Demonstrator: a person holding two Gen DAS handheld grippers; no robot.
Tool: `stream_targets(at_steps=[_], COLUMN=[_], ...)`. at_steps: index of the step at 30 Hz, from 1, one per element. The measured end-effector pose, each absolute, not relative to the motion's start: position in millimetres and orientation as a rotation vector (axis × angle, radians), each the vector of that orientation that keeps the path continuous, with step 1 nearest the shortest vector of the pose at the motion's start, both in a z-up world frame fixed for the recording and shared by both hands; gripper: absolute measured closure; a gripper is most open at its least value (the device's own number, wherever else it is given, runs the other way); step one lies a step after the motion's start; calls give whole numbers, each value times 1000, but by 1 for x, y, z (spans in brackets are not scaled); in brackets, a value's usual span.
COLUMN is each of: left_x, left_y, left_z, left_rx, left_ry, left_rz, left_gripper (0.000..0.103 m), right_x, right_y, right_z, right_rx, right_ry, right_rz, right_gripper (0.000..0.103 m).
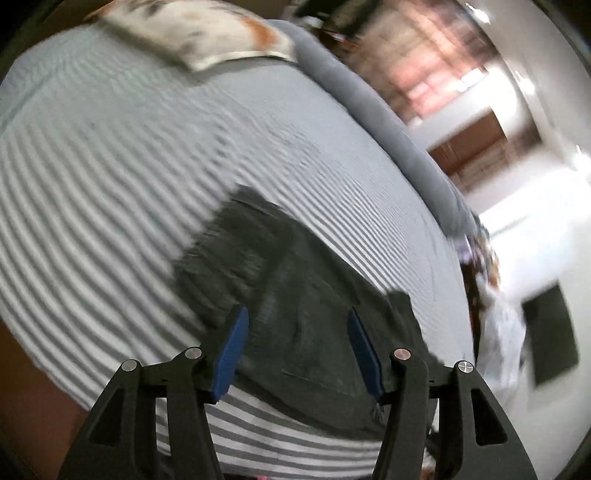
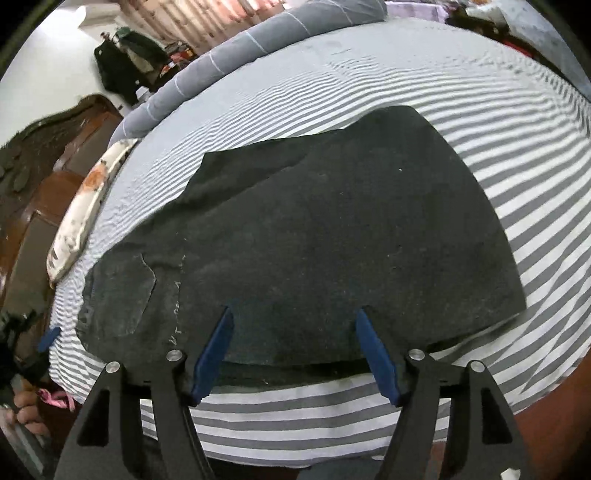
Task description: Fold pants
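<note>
Striped bed sheet (image 2: 517, 192) fills the scene, a rolled grey blanket (image 2: 236, 62) along its far edge. Dark pants (image 2: 332, 236) lie flat on the sheet's near side, back pocket at left. Patterned pillow (image 2: 85, 206) sits far left. Right gripper (image 2: 293, 314) and left gripper (image 1: 297, 314) both hang wide open over the pants, gripping nothing.

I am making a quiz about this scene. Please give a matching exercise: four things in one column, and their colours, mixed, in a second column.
Things:
1. pants
2. bedsheet
3. pillow
4. pads

Colours:
A. blue
B. grey and white stripes
C. dark grey
D. white with orange and dark spots

Pairs: 1-C, 2-B, 3-D, 4-A
</note>
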State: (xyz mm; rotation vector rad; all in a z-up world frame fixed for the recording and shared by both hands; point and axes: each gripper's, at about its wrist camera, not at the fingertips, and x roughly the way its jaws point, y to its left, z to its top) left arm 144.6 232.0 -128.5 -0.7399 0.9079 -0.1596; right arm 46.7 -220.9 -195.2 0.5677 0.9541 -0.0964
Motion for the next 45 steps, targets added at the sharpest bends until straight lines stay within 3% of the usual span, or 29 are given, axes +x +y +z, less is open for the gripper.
stream_targets(at_steps=[12,26,27,31,37,45], left_x=[146,171,173,180,176,177], left_y=[233,247,247,245,239,186], left_z=[-187,-220,-219,-219,-208,-129], left_rx=[-908,-1029,-1025,-957,-950,-678], left_ry=[1049,1011,1004,1004,991,886], left_rz=[-130,-85,-86,-70,-2,-25], left_gripper=[47,47,49,69,76,79], right_x=[49,51,51,52,52,44], right_y=[-224,-224,-223,-223,-223,-232], right_z=[-204,-208,-208,-208,-208,-195], right_rx=[603,611,610,607,602,619], right_ry=[954,965,966,969,972,926], right_rz=[-97,-95,-96,-100,-102,-102], right_gripper=[37,36,36,36,36,34])
